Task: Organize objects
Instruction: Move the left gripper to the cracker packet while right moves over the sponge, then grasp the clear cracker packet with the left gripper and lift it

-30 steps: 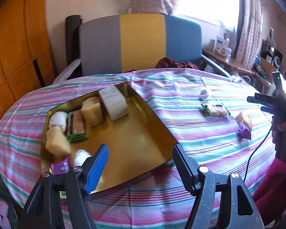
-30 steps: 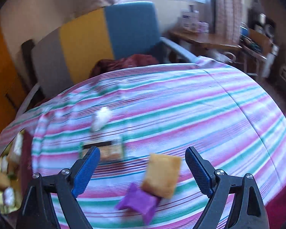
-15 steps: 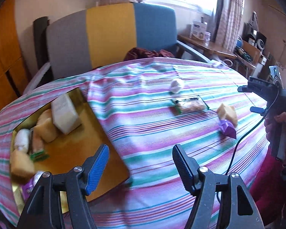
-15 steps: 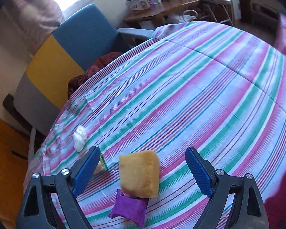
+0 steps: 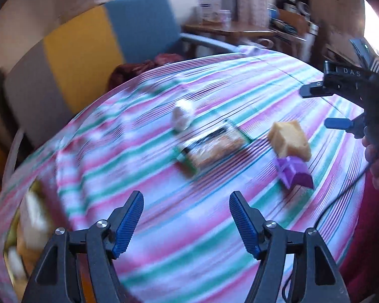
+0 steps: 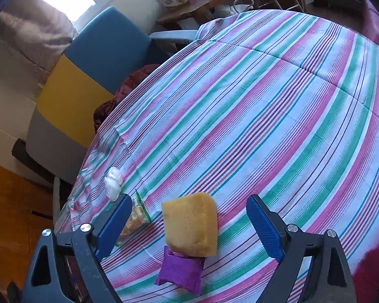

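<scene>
right gripper (image 6: pixel 187 229) spread wide, jaws empty, hovering over the yellow sponge (image 6: pixel 190 224) that sits between the blue pads on the striped tablecloth (image 6: pixel 265 116). sponge resting partly on a purple pouch (image 6: pixel 180 272), touching it. just to the left, a clear snack packet (image 6: pixel 136 217) with a green edge, half hidden behind the left finger; beyond that, a small white wrapped lump (image 6: pixel 113 183), apart from the rest. blue, yellow and grey chair (image 6: pixel 88 75) past the table edge, dark red cloth (image 6: pixel 118 93) on its seat.

left gripper (image 5: pixel 187 223) likewise wide open, gripping nothing, held above bare cloth near the table's near side. view heavily motion-blurred. ahead: white lump (image 5: pixel 182 116), snack packet (image 5: pixel 212 147), yellow sponge (image 5: pixel 289 140) on the purple pouch (image 5: pixel 293 173), in a loose row. far left, edge of a gold tray (image 5: pixel 11 240) with blurred pale items inside, well apart from the loose things. right gripper (image 5: pixel 341 106) seen at the far right edge, above the sponge.
</scene>
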### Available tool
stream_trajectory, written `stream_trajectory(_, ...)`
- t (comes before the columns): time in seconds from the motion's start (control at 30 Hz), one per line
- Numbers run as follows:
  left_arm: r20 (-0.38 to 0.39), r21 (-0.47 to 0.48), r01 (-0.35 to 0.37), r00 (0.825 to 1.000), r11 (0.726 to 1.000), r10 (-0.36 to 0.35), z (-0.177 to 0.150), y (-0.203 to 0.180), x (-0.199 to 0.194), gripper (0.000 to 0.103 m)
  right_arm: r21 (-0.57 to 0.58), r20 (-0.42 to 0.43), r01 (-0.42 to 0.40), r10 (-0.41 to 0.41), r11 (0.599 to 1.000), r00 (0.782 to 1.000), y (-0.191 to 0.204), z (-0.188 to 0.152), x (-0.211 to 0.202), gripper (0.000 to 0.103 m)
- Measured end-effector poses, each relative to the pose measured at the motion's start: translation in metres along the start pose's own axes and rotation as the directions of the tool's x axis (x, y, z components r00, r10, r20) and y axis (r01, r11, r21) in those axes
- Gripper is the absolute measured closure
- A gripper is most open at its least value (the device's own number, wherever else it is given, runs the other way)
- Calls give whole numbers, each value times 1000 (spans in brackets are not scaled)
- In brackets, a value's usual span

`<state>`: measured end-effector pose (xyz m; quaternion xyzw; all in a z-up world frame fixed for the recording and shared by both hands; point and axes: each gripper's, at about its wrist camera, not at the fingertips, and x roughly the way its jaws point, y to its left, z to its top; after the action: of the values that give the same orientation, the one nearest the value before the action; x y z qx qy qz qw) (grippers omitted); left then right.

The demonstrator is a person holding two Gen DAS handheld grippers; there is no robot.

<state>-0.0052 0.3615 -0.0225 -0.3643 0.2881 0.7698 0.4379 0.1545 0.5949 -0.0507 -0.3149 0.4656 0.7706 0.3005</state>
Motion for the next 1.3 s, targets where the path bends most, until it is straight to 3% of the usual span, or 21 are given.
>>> stream_trajectory(0.3,-68,204,62,996,977,-49,40,-19,63,23,-14,-57,-29,28,999,998,3,-2,8,10)
stream_trajectory(0.57,-131,278,130,987,952,-96,56,-28,104,23,18,-83,-53,54,998,995,-3,0,12,10)
stream_trajectory(0.67,-153,239,142,982,961,-107,54,-27,118,32,18,-83,-54,55,998,995,-3,0,12,10)
stream_trajectory(0.7,-147,195,163,980,967,-135,53,-24,118,38,16,-79,-52,53,999,995,-3,0,11,10)
stream_trajectory(0.73,-154,134,185,974,974,-164,52,-19,117,53,13,-77,-48,49,999,996,-3,0,11,10)
stream_trajectory(1.03,-144,-30,67,987,997,-70,-8,-20,69,56,-21,-66,-49,48,999,997,1,0,7,10)
stream_trajectory(1.3,-96,-67,-15,995,998,8,-70,-37,16,56,-129,-79,-48,38,991,996,19,-9,7,10)
